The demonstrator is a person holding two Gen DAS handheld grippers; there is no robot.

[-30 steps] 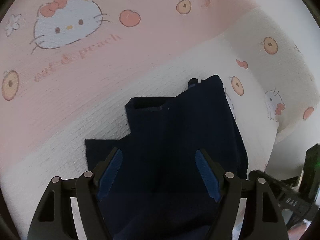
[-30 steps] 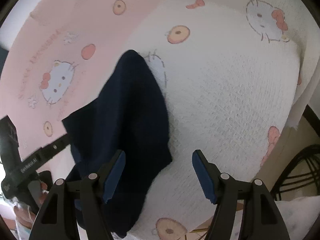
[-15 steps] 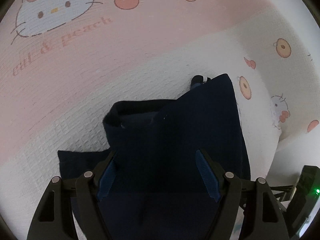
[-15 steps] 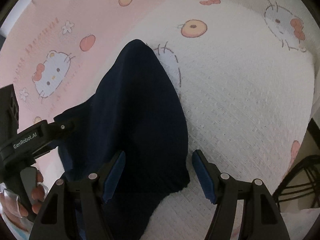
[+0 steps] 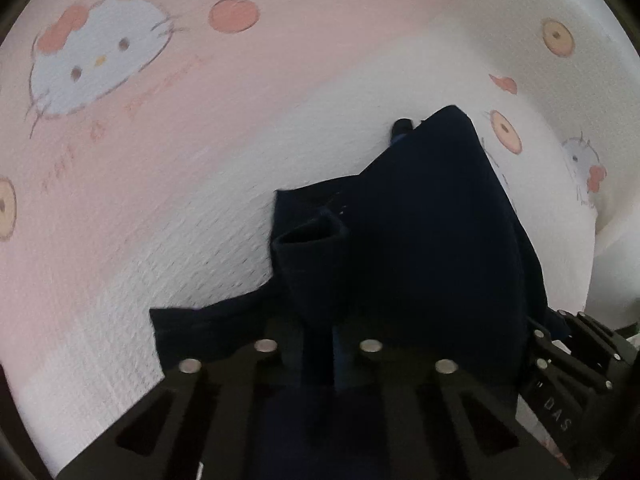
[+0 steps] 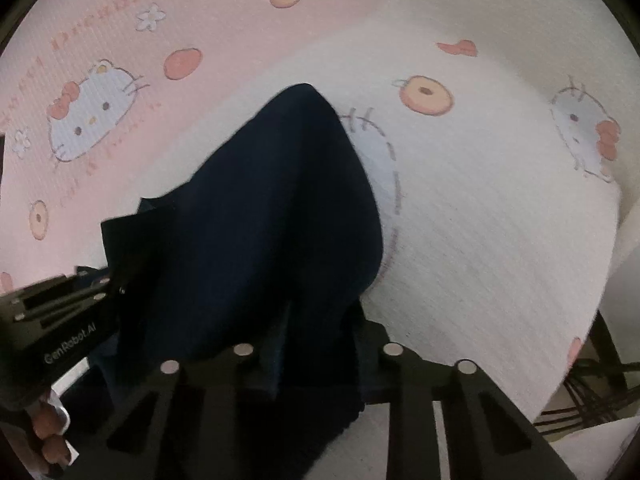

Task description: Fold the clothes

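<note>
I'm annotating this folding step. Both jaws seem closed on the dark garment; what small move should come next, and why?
Probably lift both ends together. The left gripper and right gripper have just closed, pinching the near edge of the navy garment, which otherwise lies on the blanket.

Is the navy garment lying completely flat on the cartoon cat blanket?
No, the navy garment is bunched, with a raised fold pinched by the left gripper.

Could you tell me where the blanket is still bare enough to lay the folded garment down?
Bare: the white area right of the navy garment, and the pink band beyond it. Crowded: the near edge, where both grippers pinch the cloth.
</note>
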